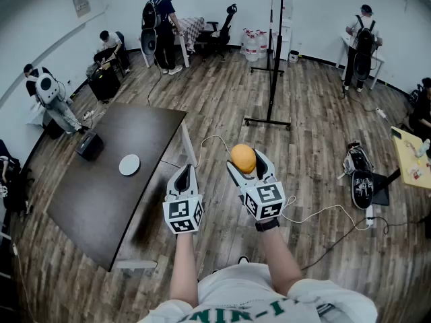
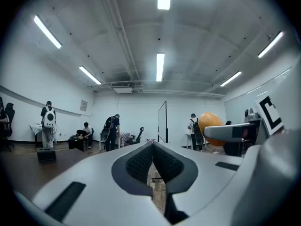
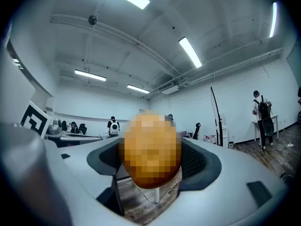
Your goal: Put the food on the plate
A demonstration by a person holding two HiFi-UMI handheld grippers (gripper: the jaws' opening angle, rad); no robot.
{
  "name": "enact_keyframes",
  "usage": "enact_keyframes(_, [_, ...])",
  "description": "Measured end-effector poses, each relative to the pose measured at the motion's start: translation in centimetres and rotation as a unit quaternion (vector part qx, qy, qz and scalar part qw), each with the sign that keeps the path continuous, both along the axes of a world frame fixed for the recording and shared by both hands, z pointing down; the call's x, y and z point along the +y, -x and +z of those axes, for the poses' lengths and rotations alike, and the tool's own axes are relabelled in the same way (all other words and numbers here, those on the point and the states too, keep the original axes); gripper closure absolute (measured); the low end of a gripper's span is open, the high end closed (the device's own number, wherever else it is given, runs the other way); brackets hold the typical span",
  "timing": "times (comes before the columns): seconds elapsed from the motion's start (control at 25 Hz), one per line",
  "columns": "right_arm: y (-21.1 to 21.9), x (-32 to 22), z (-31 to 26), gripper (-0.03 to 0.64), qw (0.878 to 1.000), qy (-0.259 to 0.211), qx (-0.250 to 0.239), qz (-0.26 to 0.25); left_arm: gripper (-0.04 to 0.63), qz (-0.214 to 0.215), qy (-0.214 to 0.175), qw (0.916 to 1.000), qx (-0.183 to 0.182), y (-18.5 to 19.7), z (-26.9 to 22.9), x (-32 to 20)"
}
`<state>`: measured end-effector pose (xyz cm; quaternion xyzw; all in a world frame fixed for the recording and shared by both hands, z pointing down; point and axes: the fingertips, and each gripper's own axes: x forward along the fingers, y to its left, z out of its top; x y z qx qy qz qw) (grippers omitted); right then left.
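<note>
Orange and smooth, the round orange piece of food (image 1: 243, 157) sits clamped between the two grey jaws of the right gripper (image 1: 245, 164). The jaws stand wide apart, with their dark ribbed pads pressing on it from either side. The right gripper view shows it filling the gap between the pads, though a mosaic patch blurs its surface there. That gripper is held level in the air above the wooden plank floor (image 1: 323, 113), off the right edge of the dark brown table (image 1: 101, 207), and the food touches nothing but the pads. The left gripper (image 1: 183, 173) is held level just beside it. Its jaws are closed, with the pads meeting at the tip and nothing between them, and its own view catches the orange food off to the right. The small white round plate (image 1: 129, 165) lies bare on the table top, near its middle and well apart from the food. A black box-shaped object (image 1: 89, 145) stands on the table's far corner, near the plate but not touching it. Farther out on the floor stands a black pole stand (image 1: 273, 66). A white cable (image 1: 316, 214) trails across the boards to the right, and several people stand or sit along the room's walls.
</note>
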<state>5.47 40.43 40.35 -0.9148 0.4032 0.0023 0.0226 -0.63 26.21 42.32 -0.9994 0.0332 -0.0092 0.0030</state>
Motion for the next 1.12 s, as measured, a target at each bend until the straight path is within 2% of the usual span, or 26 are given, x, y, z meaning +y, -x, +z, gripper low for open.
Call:
enact_keyframes(0.2, [-1.6,0.2,0.5,0.261,0.999,-0.031,-0.043,-0.01,0.584,-0.004,0.006,1.0,0.0,-1.7,0.1,0.4])
enact_keyframes(0.44, [-3.3,-0.1,1.4,0.261,0.998,-0.03,-0.044,-0.033,0.584,-0.012,0.015,0.9998,0.001,-4.1,1.1,1.2])
enact_keyframes(0.64, [-5.0,-0.6,5.0,0.261,0.995,-0.031,-0.087,-0.042,0.584,-0.029,0.023,0.9993,-0.009,-4.0,3.8,0.7])
enact_keyframes(0.88, [-8.0,-4.7,7.3,0.261,0.99,-0.021,-0.119,-0.069,0.584,-0.062,0.021,0.9973,-0.033,-5.8,5.6,-3.3])
enact_keyframes(1.12, [-11.9,-14.2,7.7,0.261,0.986,-0.005,-0.124,-0.109,0.584,-0.093,0.023,0.995,-0.028,-9.6,5.9,-11.7])
